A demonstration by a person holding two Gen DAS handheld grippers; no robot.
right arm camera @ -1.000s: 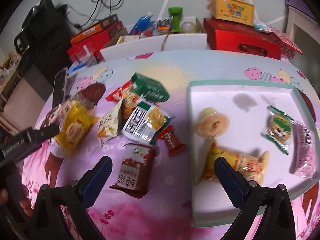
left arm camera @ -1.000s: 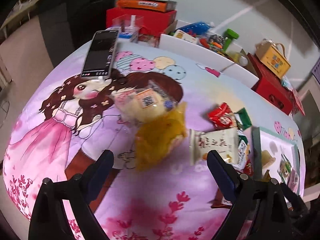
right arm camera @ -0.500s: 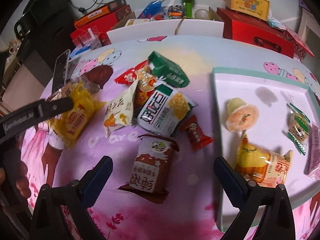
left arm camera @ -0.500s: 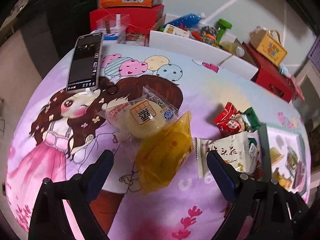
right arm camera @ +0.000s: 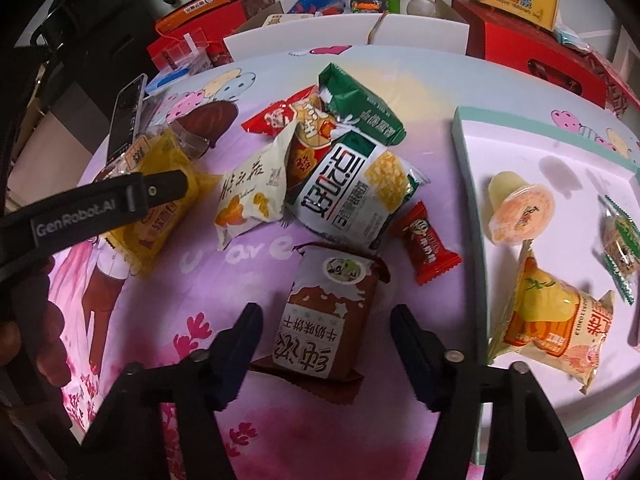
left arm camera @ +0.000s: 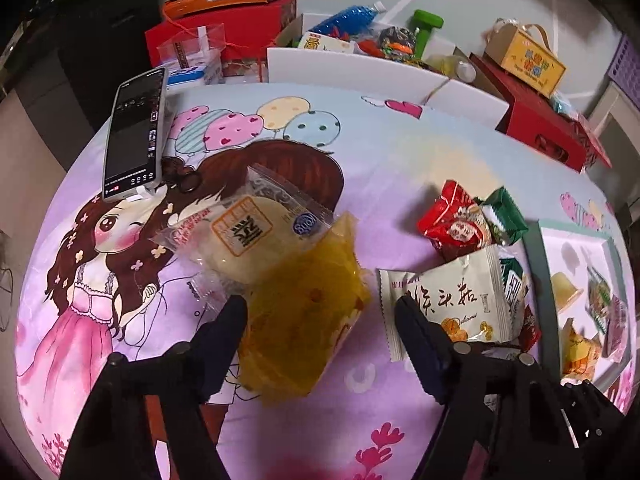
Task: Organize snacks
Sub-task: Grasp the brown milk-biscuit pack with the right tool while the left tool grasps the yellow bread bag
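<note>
The yellow packet (left arm camera: 304, 312) lies on the cartoon-print tablecloth (left arm camera: 400, 152) toward the left side of the tabletop, partly overlapping a clear-wrapped bun (left arm camera: 244, 236). The left gripper (left arm camera: 320, 312) is spread wide, one finger on each side of that packet and not yet pinching it, so the step in hand looks like picking it up. At the near edge, the right gripper (right arm camera: 326, 316) is likewise spread, straddling the brown biscuit packet (right arm camera: 328, 316) without closing on it.

Between the two lies a loose heap: a white packet (right arm camera: 252, 192), a green-and-white packet (right arm camera: 356, 196), a green packet (right arm camera: 360, 108), a red packet (right arm camera: 280, 120) and a small red candy (right arm camera: 424, 252). The teal-rimmed tray (right arm camera: 464, 208) sits at the right edge of the tabletop and already holds a jelly cup (right arm camera: 520, 212), an orange packet (right arm camera: 556, 324) and a small green-wrapped cookie (right arm camera: 620, 244).

By my reckoning only a few snacks are sorted and most remain on the cloth. The next move calls for each pair of fingers to close on its packet, lift it clear of its neighbours, and carry it to the tray. The yellow one should come away without dragging the bun. A phone (left arm camera: 134, 136) rests near the far left corner, out of the way.
</note>
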